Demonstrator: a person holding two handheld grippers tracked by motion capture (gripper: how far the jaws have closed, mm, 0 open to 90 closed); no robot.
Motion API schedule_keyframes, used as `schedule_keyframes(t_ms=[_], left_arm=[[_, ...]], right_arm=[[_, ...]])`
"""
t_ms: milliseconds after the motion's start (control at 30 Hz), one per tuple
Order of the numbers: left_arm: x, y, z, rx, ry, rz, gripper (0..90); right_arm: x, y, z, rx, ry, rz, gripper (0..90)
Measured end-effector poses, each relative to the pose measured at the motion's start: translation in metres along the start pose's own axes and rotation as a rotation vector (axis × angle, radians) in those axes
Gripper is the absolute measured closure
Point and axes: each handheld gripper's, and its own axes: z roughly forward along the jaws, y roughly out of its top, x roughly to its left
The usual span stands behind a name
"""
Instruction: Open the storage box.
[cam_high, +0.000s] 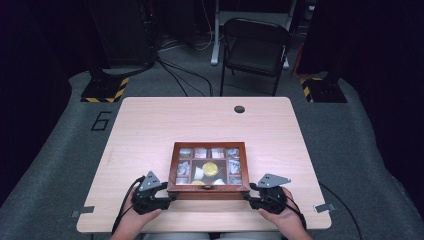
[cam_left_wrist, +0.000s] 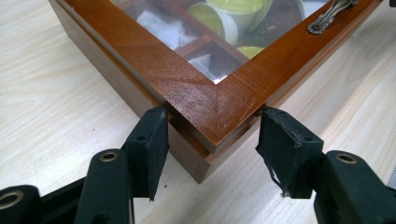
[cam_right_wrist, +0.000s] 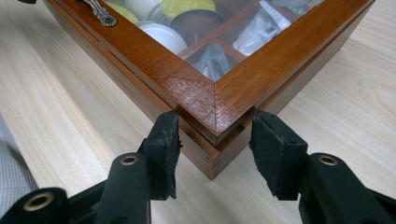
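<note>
High view puts the reddish-brown wooden box with the glass-paned lid (cam_high: 208, 170) low in the centre of the frame, near the front edge of the pale wood-grain table (cam_high: 150, 125), with your left gripper (cam_high: 169, 197) at its lower-left corner and your right gripper (cam_high: 248, 196) at its lower-right corner. In the left gripper view the black pads (cam_left_wrist: 148, 147) press on the two sides of that corner just below the lid; in the right gripper view the pads (cam_right_wrist: 164, 144) clamp the other corner the same way, so both tools are closed on the box. The lid lies flat and shut, its ornate metal handle (cam_left_wrist: 329, 13) at the upper right of the left gripper view (packets and small cups show through the glass). You appear to be at the grasping step, box seated on the table. Next, I judge, you need an even two-handed lift or slide; corner grips slip easily, so keep both sides level.
</note>
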Motion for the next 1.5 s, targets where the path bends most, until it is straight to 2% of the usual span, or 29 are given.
schedule_keyframes(t_ms=[233,467,500,700,900,1067,1367,1500], left_arm=[[-0.001,0.003,-0.004,-0.048,0.015,-0.008,42.3],[-0.001,0.006,-0.008,-0.070,0.022,-0.012,41.1],[-0.001,0.006,-0.008,-0.078,0.035,-0.004,40.9],[-0.001,0.011,-0.012,-0.107,0.043,0.005,40.6],[0.002,0.020,-0.017,-0.142,0.039,0.003,39.0],[0.003,0.029,-0.021,-0.165,0.043,-0.009,38.7],[0.008,0.048,-0.029,-0.197,0.054,0.005,39.4],[0.010,0.058,-0.032,-0.215,0.060,0.013,39.6]], right_arm=[[-0.001,0.003,-0.003,-0.039,0.000,0.013,50.2],[-0.001,0.005,-0.006,-0.066,-0.008,0.017,49.4],[-0.001,0.006,-0.007,-0.069,-0.014,0.024,49.3],[-0.001,0.010,-0.011,-0.095,-0.022,0.009,48.2],[-0.003,0.019,-0.016,-0.130,-0.020,0.011,47.4],[-0.006,0.027,-0.021,-0.152,-0.009,0.051,47.7],[-0.015,0.046,-0.028,-0.182,0.004,0.066,47.5],[-0.020,0.056,-0.031,-0.191,0.024,0.099,47.4]])
